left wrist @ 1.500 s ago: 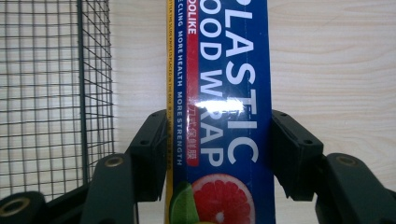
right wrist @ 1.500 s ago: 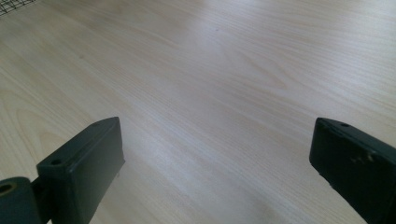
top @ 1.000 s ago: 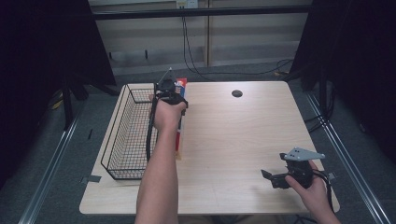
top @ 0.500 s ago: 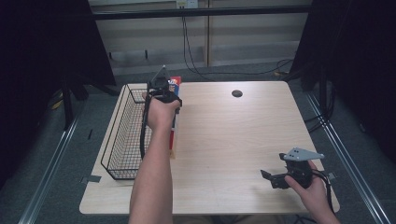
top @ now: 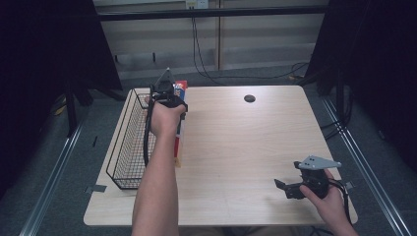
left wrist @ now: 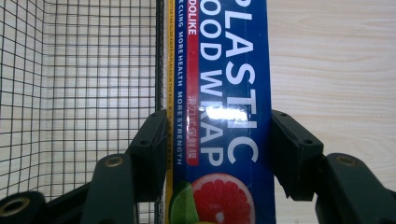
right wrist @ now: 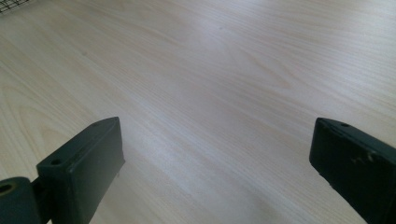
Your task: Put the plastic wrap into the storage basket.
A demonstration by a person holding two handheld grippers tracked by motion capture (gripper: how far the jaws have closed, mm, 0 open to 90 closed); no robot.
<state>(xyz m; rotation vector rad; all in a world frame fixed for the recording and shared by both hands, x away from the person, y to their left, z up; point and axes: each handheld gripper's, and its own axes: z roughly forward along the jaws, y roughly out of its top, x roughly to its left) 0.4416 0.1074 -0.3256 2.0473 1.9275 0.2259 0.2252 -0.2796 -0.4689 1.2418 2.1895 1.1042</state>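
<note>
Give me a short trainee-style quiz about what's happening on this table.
1. True or false: the left tool is shut on the box of plastic wrap.
2. What stands left of the box in the high view: A) a wire basket, B) a bucket, C) a bowl?
3. Are the right tool's jaws open or shut?

Key: 1 true. 2 A. 3 open, over the bare table.

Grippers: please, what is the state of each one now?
Left gripper: closed on the plastic food wrap box.
Right gripper: open, holding nothing, over the table.
</note>
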